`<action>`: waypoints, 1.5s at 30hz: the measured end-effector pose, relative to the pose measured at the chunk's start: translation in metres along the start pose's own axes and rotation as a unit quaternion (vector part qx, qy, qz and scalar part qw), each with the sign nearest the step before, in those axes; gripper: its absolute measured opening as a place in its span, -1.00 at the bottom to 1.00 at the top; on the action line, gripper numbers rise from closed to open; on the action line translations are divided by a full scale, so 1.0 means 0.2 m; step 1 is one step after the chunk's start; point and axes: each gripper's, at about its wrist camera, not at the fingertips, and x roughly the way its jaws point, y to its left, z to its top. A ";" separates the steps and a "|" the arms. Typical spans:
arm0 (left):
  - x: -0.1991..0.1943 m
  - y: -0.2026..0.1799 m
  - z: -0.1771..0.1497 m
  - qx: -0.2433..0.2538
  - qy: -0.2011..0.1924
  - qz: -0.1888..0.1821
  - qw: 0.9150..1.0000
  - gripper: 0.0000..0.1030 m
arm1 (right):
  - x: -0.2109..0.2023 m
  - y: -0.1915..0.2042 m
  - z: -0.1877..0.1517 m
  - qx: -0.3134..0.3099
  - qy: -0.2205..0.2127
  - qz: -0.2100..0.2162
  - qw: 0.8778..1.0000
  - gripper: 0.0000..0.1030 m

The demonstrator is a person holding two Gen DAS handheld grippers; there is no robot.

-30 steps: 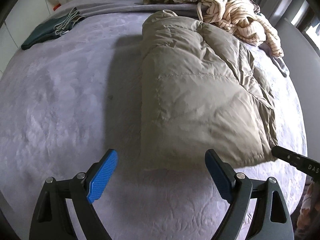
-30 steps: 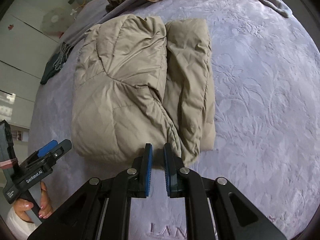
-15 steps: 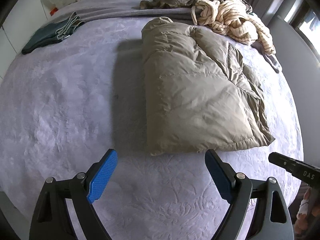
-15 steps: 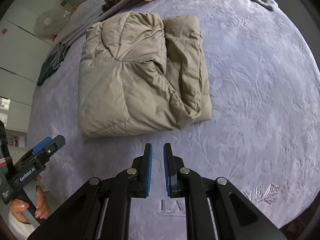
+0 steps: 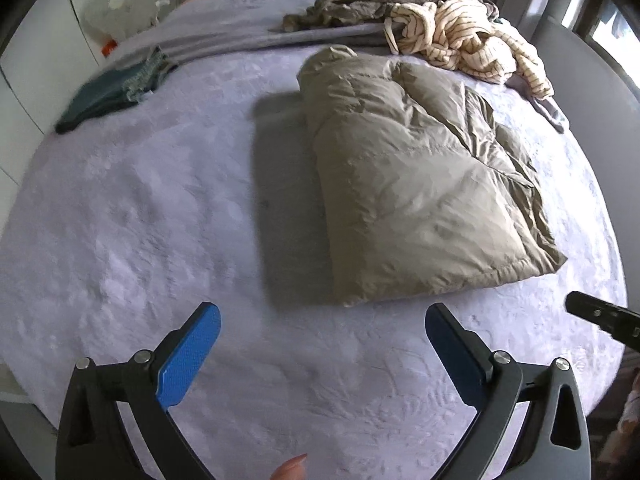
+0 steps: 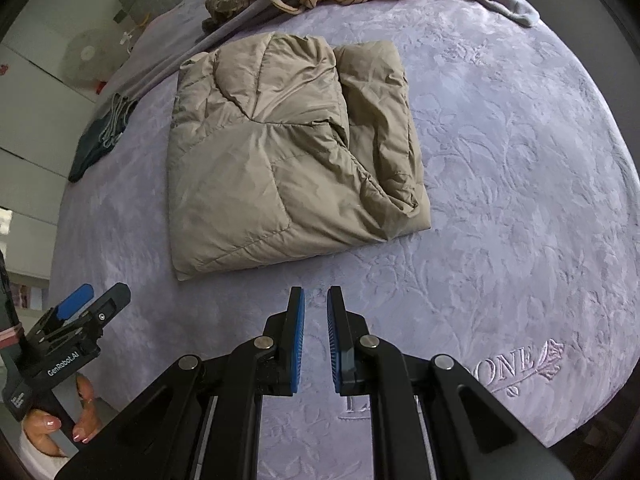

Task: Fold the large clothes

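1. Judging by how it lies, you're at the tail end of this fold: the tan puffer jacket [image 5: 420, 196] sits folded into a tidy block mid-bed, and neither gripper touches it.
2. Your left gripper [image 5: 320, 350] hangs just short of the jacket's near edge; its jaws have just been opening and stand wide with nothing between them.
3. Your right gripper [image 6: 316, 336], also just short of the jacket's near edge, has its jaws narrow, nearly together, empty.
4. Next I'd guess you grab another piece from the clothes heap [image 5: 440, 28] beyond the jacket, so spread it flat first.
5. Count: one folded jacket, one dark folded garment [image 5: 108, 96] well left of the jacket, one heap, two grippers, one bed [image 5: 132, 240].
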 end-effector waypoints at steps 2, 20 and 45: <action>-0.03 0.01 0.00 0.000 -0.010 0.006 1.000 0.99 | -0.03 0.02 -0.01 -0.002 -0.007 -0.005 1.000 -0.75; -0.41 -0.04 -0.06 -0.054 -0.064 0.041 0.996 0.99 | -0.41 0.13 0.01 -0.075 -0.112 -0.039 0.990 0.59; -0.53 -0.09 -0.09 -0.062 -0.078 0.043 0.994 0.99 | -0.52 0.14 -0.01 -0.101 -0.148 -0.050 0.983 0.90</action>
